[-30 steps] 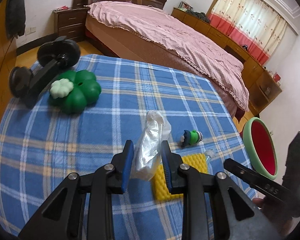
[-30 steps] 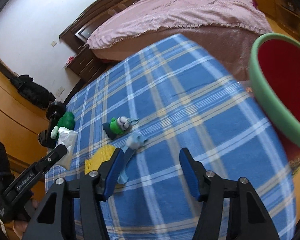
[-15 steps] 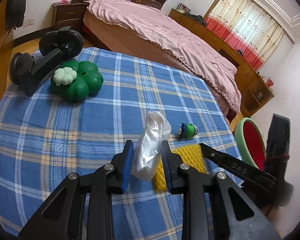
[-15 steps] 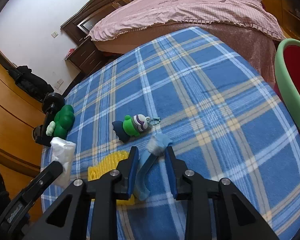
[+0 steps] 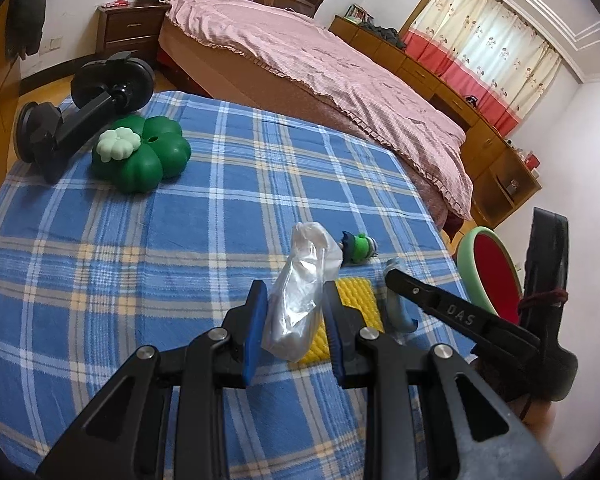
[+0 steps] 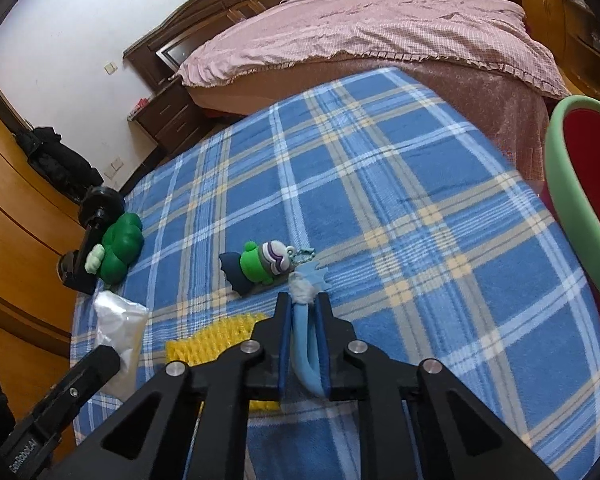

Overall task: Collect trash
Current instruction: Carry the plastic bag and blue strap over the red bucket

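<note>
My left gripper [image 5: 296,294] is shut on a crumpled clear plastic bag [image 5: 302,292] and holds it above the blue plaid tablecloth [image 5: 180,216]. The bag also shows in the right wrist view [image 6: 120,328]. My right gripper [image 6: 303,304] is shut on a light blue wrapper [image 6: 305,328] whose crinkled end sticks out past the fingertips. The wrapper shows in the left wrist view [image 5: 396,312] under the right gripper's body. A bin with a green rim and red inside [image 6: 580,200] stands off the table's right edge; it also shows in the left wrist view [image 5: 492,272].
A yellow ribbed sponge [image 5: 356,312] lies just under both grippers. A small green toy figure keychain [image 6: 260,266] lies beyond it. A green clover-shaped object [image 5: 140,156] and a black suction mount [image 5: 80,108] sit at the far left. A bed [image 5: 320,56] stands behind the table.
My right gripper moved in over the blue wrapper and closed from wide open to shut on it. My left gripper kept hold of the plastic bag and stayed roughly in place.
</note>
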{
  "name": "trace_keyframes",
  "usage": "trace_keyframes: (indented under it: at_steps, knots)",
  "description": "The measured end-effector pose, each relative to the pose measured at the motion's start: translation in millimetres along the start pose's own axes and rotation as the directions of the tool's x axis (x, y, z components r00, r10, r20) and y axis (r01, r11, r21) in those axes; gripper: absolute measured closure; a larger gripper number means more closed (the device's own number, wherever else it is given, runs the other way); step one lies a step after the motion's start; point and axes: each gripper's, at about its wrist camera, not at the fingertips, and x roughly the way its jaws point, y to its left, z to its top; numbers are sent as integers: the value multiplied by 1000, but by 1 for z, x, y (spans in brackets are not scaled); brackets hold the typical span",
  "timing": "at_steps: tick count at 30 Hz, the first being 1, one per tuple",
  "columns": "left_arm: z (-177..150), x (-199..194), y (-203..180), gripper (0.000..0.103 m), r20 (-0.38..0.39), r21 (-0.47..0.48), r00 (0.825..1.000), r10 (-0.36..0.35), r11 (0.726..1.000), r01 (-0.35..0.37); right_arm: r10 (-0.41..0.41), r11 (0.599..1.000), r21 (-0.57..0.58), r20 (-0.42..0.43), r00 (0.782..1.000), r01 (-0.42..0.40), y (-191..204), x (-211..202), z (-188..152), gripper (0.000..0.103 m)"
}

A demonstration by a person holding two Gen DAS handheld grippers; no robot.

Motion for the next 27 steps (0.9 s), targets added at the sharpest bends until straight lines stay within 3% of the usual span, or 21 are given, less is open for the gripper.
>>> trace_keyframes:
  at_steps: [15,27]
  knots:
    - [-7,-20,-47,75,23,69,999,-28,997,27,60,996,58,139,989,-69,-32,-87,-12,90]
    - [-6,4,-114,75,-44,190,996,-81,978,88,26,987,145,290,957,-71,-90,-149,-7,90]
